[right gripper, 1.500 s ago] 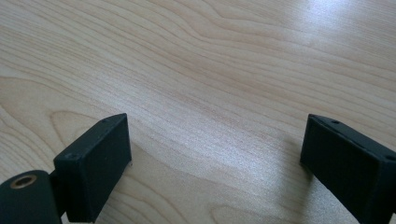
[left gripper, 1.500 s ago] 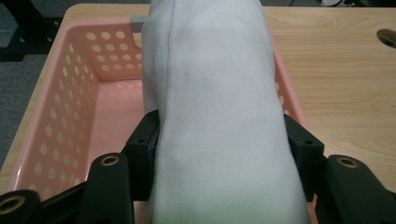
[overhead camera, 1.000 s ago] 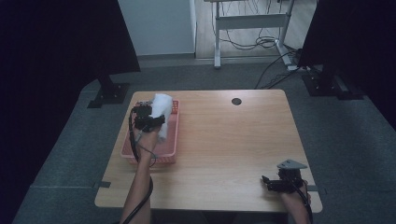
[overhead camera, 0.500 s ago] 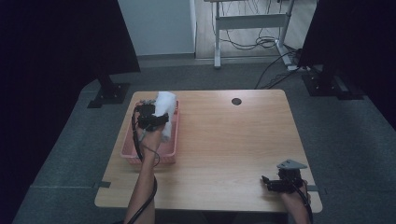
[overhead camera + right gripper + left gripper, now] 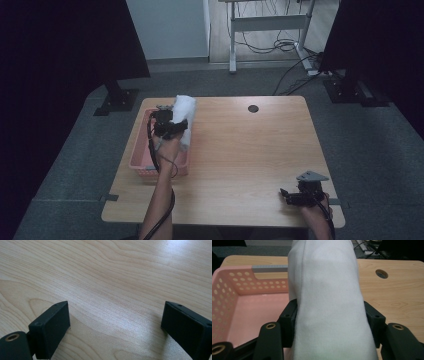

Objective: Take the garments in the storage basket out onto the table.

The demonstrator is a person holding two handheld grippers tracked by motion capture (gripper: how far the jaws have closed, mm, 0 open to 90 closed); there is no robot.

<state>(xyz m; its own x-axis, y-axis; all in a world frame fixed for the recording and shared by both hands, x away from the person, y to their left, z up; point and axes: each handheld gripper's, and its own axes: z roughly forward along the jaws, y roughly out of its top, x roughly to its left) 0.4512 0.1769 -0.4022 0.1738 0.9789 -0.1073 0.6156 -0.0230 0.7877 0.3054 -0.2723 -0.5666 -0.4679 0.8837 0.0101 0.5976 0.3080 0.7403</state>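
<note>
wood table (image 5: 240, 150), round cable hole (image 5: 253, 108) at far edge; desk frame (image 5: 265, 22) with cables behind; grey carpet (image 5: 370, 140).

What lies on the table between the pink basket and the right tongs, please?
Nothing: bare wooden tabletop separates the pink basket from the right tongs in the high view.

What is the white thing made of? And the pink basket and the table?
The white thing looks like soft knitted cloth, matte, with fine ribbing and a seam; the left gripper squeezes it. The pink basket looks like smooth moulded plastic, with rows of punched holes. The table looks like pale wood or a wood-look top, with grain lines and a slight sheen.
</note>
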